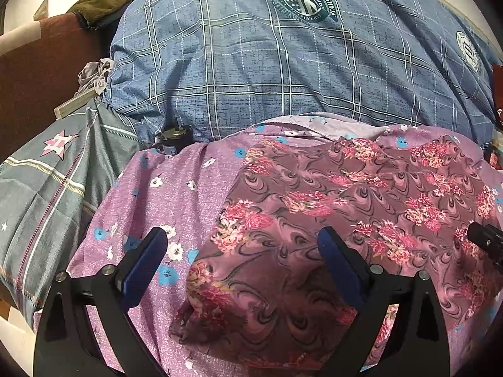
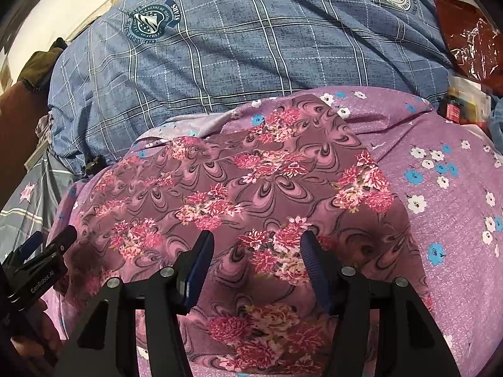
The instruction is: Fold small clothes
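Garment (image 1: 330, 220): a maroon floral cloth is spread over a lilac sheet (image 1: 176, 188), near the viewer, with a blue checked quilt (image 1: 251, 62) piled behind it.
Handling: it is judged thin, light and limp; creases and a rumpled near-left corner are seen, so it is expected to sag and slide when lifted.
Hold: an edge or corner is judged the best place, pinched through both layers; the near-left corner is closest to the left gripper (image 1: 242, 251).
Left gripper: its jaws are held wide apart over the near-left part of the cloth, with nothing clamped.
Right gripper (image 2: 256, 251): its jaws are held apart above the cloth's near middle, and no fold is seen pinched.
Writing: "GenRobot.AI" is read on the left gripper's body in the right view; "STARS" is read on a quilt badge (image 1: 305, 1); the remaining badge lettering is too small to be made out.
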Action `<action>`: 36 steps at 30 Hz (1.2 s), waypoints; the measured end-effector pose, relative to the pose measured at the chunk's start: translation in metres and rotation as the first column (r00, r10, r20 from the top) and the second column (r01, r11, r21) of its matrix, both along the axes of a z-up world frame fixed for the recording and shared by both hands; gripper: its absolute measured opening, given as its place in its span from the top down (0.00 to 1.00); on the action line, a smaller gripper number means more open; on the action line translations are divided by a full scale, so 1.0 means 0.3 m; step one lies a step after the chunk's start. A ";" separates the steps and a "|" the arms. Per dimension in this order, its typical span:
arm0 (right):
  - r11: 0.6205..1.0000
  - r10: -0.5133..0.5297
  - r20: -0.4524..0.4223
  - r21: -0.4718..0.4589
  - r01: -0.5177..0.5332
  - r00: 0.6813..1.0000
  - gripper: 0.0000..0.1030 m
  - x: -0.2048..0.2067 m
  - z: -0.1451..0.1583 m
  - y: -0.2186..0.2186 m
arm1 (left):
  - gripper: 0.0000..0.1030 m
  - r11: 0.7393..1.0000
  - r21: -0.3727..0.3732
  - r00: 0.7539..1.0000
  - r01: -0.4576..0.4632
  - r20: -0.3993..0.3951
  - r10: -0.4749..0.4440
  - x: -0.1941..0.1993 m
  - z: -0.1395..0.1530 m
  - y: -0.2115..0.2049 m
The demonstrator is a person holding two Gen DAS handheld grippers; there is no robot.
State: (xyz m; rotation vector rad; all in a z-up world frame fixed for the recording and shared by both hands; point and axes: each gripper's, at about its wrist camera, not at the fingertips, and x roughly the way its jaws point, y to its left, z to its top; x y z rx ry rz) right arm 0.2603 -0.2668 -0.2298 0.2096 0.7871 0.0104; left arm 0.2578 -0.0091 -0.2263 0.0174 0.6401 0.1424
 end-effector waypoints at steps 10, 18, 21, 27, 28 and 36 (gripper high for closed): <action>1.000 0.001 0.000 -0.003 -0.001 1.000 0.43 0.001 -0.001 0.002 | 0.05 1.000 0.003 1.000 0.005 -0.002 -0.005 -0.001 0.000 -0.005; 1.000 0.011 -0.001 0.000 -0.011 1.000 0.43 0.004 0.000 0.022 | 0.05 1.000 0.009 1.000 0.008 -0.003 -0.008 -0.003 -0.004 -0.004; 1.000 0.023 -0.002 -0.001 -0.023 1.000 0.43 0.009 -0.001 0.042 | 0.05 1.000 0.007 1.000 0.006 -0.005 -0.006 -0.002 -0.005 0.001; 0.999 0.044 -0.001 -0.012 -0.044 0.999 0.43 0.015 -0.001 0.089 | 0.05 1.000 0.004 1.000 0.010 -0.001 -0.010 -0.003 -0.002 0.007; 0.999 0.047 -0.003 -0.017 -0.047 0.999 0.43 0.016 -0.002 0.098 | 0.05 1.000 0.003 1.000 0.010 0.001 -0.010 -0.005 -0.001 0.010; 0.996 0.059 -0.001 -0.073 -0.059 0.998 0.43 0.015 -0.003 0.160 | 0.05 1.000 0.000 1.000 0.009 0.002 -0.009 -0.015 0.000 0.030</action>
